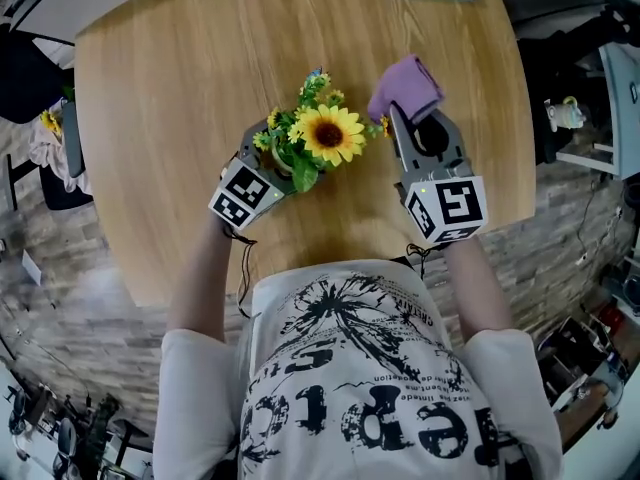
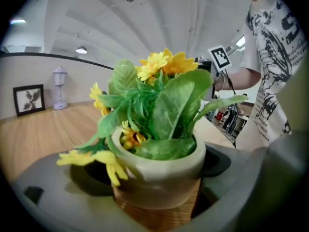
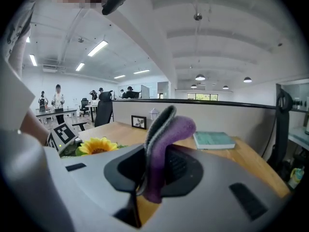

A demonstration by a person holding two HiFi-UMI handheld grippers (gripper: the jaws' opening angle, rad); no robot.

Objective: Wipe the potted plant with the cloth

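**Plant steadied, cloth loaded, wipe not yet begun**

The person is standing at the round wooden table with both tools up front. The left gripper is holding the potted plant near the table's front edge. Its jaws are standing wide, one on each side of the cream pot, and they look to be pressing on its walls. The right gripper is sitting just beside the plant, on the sunflower side. Its jaws are pinching the purple cloth, and a loose fold is flopping out past the tips. The cloth is not touching any leaf or petal; there is a clear gap between them.

So I'm judging this as the set-up step: plant braced, cloth ready, wiping yet to start. The next move is calling for the right gripper to swing the free fold across onto the broad green leaves and stroke lightly. The left gripper's job is bracing the pot so it is not tipping or sliding. The stems look soft, so a hard push is risking bent flowers.
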